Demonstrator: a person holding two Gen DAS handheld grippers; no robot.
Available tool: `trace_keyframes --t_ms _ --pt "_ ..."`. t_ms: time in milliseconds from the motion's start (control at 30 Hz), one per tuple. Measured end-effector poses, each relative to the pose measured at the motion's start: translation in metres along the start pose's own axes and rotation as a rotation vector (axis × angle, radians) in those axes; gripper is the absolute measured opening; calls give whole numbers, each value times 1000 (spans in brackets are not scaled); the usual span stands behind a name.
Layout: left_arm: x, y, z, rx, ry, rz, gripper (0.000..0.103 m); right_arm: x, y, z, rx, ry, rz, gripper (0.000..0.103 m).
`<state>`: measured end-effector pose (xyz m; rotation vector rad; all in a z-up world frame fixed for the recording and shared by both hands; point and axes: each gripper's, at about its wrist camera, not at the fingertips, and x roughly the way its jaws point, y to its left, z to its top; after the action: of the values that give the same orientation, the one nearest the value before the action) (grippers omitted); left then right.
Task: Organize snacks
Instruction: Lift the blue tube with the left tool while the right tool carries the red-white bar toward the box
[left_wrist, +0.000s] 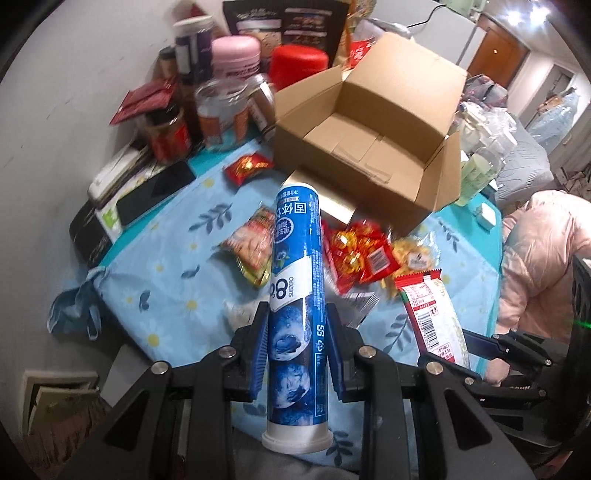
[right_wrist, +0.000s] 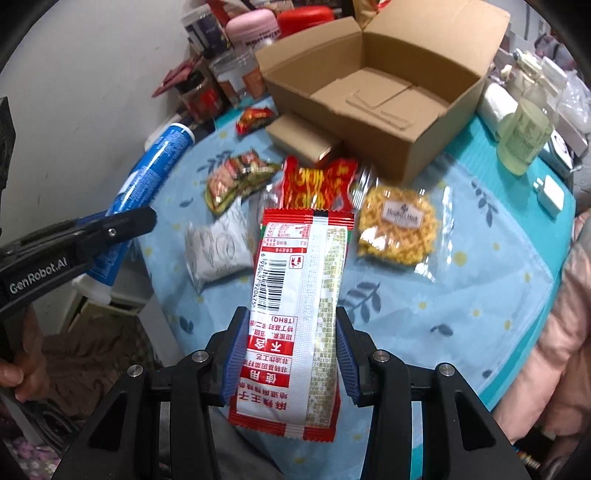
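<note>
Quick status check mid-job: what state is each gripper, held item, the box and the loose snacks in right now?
Left hand-held gripper: shut on blue cylindrical tube.
Blue cylindrical tube: held, white cap on.
Right hand-held gripper: shut on red-and-white snack packet.
Red-and-white snack packet: held, sealed.
Brown cardboard box: open, no snacks inside.
Yellow waffle snack bag: lying on the tablecloth.

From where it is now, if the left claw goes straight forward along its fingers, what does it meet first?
Probably the open cardboard box. The left claw holds a blue tube whose tip points at the box's near flap, above the red snack packets. Depth is unclear, so height decides.
</note>
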<state>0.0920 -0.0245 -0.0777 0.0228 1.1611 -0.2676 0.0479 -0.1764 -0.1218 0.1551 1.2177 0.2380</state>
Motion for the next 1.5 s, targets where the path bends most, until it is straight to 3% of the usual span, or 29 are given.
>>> trace_keyframes --t_ms 600,933,1500 --pt "-11 -38 106 150 -159 -21 28 -38 -35 100 63 -179 -18 44" --pt "7 -55 171 202 -224 -34 28 -36 -62 167 92 -247 -47 44" --pt "103 -59 245 210 -142 -51 28 19 -102 242 162 -228 -95 44"
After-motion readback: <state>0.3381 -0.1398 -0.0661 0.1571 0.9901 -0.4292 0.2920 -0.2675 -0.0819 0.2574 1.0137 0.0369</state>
